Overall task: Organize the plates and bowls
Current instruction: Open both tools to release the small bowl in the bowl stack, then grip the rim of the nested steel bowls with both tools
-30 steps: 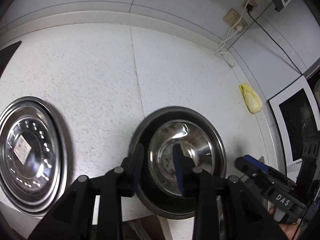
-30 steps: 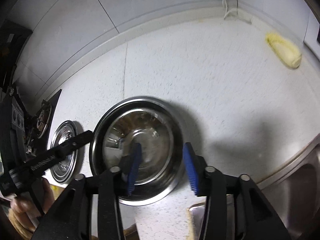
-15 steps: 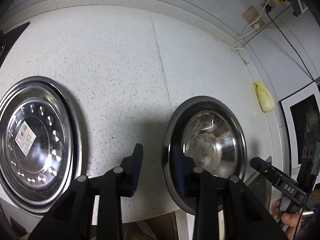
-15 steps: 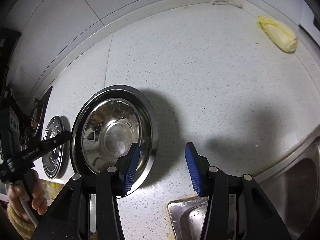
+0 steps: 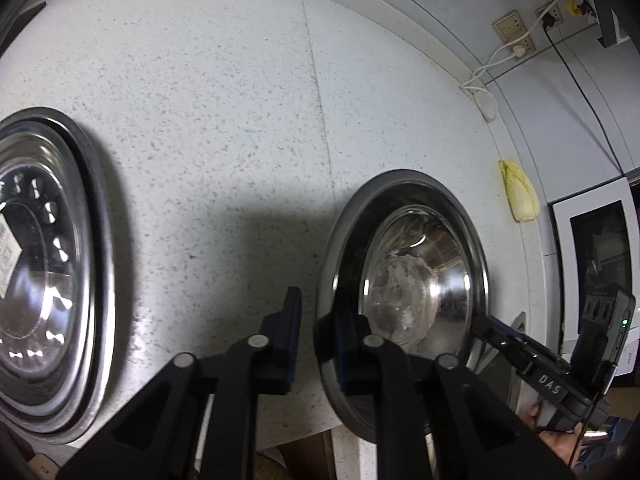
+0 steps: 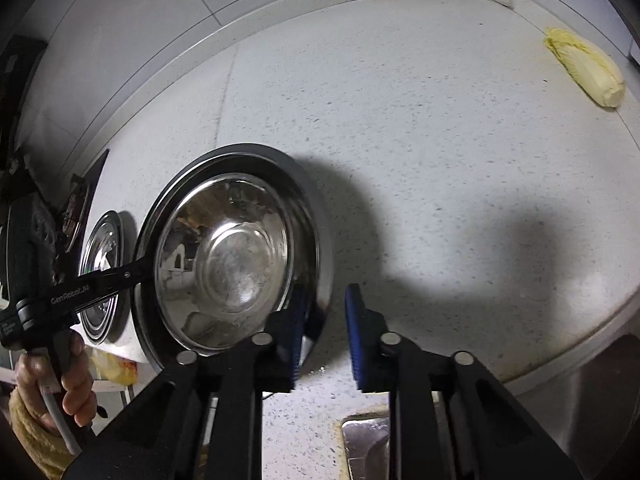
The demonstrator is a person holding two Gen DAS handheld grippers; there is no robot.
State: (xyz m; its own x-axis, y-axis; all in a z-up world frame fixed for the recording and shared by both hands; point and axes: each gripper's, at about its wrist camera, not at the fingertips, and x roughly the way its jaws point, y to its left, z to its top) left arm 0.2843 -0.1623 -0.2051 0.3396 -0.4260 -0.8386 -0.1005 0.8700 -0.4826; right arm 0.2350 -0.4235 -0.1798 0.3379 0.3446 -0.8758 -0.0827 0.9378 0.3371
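Two-handed grasp of a steel bowl [image 5: 416, 288], seen along the fingers of both of my tools. The bowl sits upright at the near edge of a speckled white countertop [image 5: 220, 120], its polished inside facing up. My left gripper [image 5: 316, 312] straddles the bowl's left rim, one finger outside on the counter side and the other inside the bowl. Its jaws are closing tight, with the rim pinched between the pads. My right gripper [image 6: 324, 308] takes the opposite, right rim in the same way: one blue pad is inside the bowl and the other outside. Its jaws too are closing onto the rim, which they clasp. Each tool appears at the margin of the other's view, reaching in to its own side of the bowl. My left hand [image 6: 72, 372] shows wrapped around the left tool's handle. A steel plate [image 5: 48, 280] with a paper label on its floor lies flat on the counter to the left of the bowl, apart from it. Far right, near the back wall, a pale yellow cabbage [image 6: 584, 68] lies on its side. Wall sockets [image 5: 516, 34] with plugged cables sit above that corner. A white appliance with a dark window [image 5: 596, 248] stands further right. The corner of a steel sink [image 6: 364, 440] shows at the near right, just beside the right tool's fingers.
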